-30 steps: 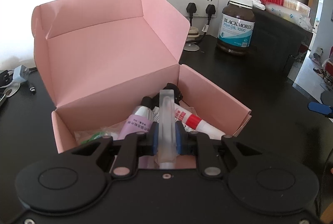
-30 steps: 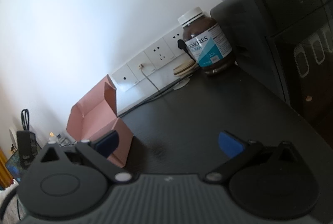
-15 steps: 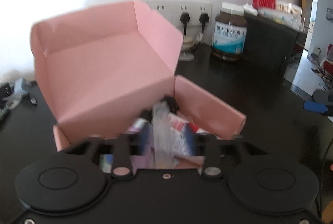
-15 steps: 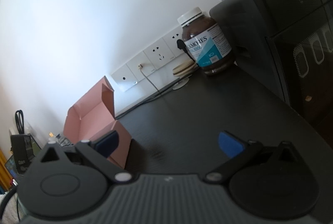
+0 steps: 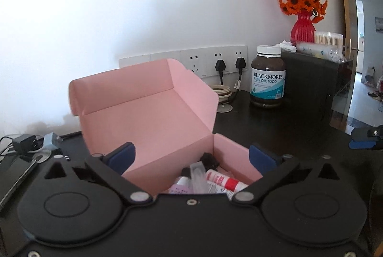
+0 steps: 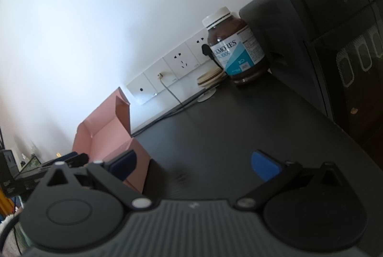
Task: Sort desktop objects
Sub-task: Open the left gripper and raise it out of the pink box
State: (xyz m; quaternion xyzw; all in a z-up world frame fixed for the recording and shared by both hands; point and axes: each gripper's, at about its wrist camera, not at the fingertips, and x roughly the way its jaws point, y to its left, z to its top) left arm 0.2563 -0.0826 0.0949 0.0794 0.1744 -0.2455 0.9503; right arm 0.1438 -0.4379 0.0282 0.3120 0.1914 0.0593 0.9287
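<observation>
My left gripper (image 5: 191,159) has just opened wide, nothing between its jaws; the clear plastic tube (image 5: 198,177) lies below in the open pink cardboard box (image 5: 153,118), pointing away. My right gripper (image 6: 194,165) is open too.

Tubes (image 5: 222,183) lie in the box (image 5: 153,118), bottle (image 5: 268,77) behind to its right

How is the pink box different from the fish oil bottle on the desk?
The pink box is open, its lid flap standing up; the fish oil bottle is capped with a white lid. The box is angular, opaque pink cardboard; the bottle is round, dark brown and labelled. The box holds several small tubes, while the bottle's contents cannot be made out. Both sit on the black desk near the wall sockets.
</observation>
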